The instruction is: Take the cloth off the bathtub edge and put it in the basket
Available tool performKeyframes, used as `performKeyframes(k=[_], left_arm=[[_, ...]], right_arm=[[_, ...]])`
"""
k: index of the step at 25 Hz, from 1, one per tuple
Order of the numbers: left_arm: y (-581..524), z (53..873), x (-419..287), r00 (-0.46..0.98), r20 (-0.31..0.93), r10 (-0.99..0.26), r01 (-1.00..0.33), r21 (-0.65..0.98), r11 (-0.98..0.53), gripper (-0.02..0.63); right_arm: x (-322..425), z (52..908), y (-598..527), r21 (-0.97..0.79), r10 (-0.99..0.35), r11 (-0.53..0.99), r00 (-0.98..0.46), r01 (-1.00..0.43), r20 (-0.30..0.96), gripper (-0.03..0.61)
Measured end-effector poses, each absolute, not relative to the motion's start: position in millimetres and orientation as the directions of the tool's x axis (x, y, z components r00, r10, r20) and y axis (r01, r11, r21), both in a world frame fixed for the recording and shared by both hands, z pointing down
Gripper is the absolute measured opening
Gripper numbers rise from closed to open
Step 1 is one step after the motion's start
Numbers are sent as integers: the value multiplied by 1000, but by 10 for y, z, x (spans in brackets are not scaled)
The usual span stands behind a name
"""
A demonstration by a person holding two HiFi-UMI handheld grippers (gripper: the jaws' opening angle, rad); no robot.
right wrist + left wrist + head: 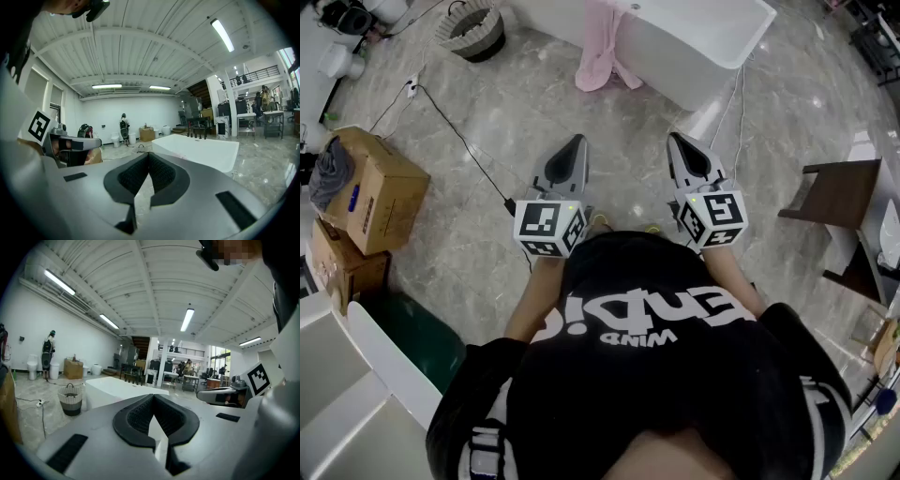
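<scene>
L tool (575, 142) & R tool (677, 141): jaws together on both, nothing betw them, over bare floor, well short of tub. Cloth (602, 47): pale pink, draped over bathtub (703, 42) edge, hangs in folds to floor; top end cut off by frame. Basket (471, 33) left of tub, apart; contents not readable.

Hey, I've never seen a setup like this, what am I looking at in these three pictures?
No robot here: a person holds a hand tool ending in a two-jaw claw in each hand. The head view looks down from a camera on their head at the left claw and right claw. The two gripper views come from cameras riding on each tool. Both claws are shut and empty. Ahead stands a white bathtub with a pink cloth hanging over its edge, and a basket on the floor to its left.
</scene>
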State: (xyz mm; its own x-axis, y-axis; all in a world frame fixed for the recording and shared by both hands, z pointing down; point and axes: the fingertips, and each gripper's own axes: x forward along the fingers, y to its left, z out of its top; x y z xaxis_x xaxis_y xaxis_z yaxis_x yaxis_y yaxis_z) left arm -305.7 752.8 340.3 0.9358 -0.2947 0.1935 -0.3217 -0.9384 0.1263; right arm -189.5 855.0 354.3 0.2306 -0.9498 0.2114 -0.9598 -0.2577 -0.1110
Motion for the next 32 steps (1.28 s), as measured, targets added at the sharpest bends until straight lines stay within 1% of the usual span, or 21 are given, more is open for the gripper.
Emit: performKeyframes(k=[7, 13, 17, 25, 32], left_arm=[[7230, 3447, -3148, 939, 197, -282, -308, 116, -944, 12], [6900, 3525, -3325, 951, 193, -243, -266, 103, -958, 12], [6684, 3531, -3363, 951, 195, -239, -263, 110, -958, 12], [6246, 3655, -3026, 949, 195, -248, -275, 128, -953, 12], [5705, 3657, -2546, 942, 203, -268, -297, 127, -946, 12]], right_arm=[[-1979, 3614, 8280, -131, -944, -278, 245, -952, 222, 14], [-2058, 3678, 8026, -143, -931, -329, 296, -934, 213, 14], [-2084, 3640, 7875, -128, -931, -329, 298, -936, 212, 14], [-1825, 3807, 7408, -140, -935, -311, 275, -940, 224, 14], [-1360, 3805, 6819, -152, -947, -274, 239, -950, 213, 14]])
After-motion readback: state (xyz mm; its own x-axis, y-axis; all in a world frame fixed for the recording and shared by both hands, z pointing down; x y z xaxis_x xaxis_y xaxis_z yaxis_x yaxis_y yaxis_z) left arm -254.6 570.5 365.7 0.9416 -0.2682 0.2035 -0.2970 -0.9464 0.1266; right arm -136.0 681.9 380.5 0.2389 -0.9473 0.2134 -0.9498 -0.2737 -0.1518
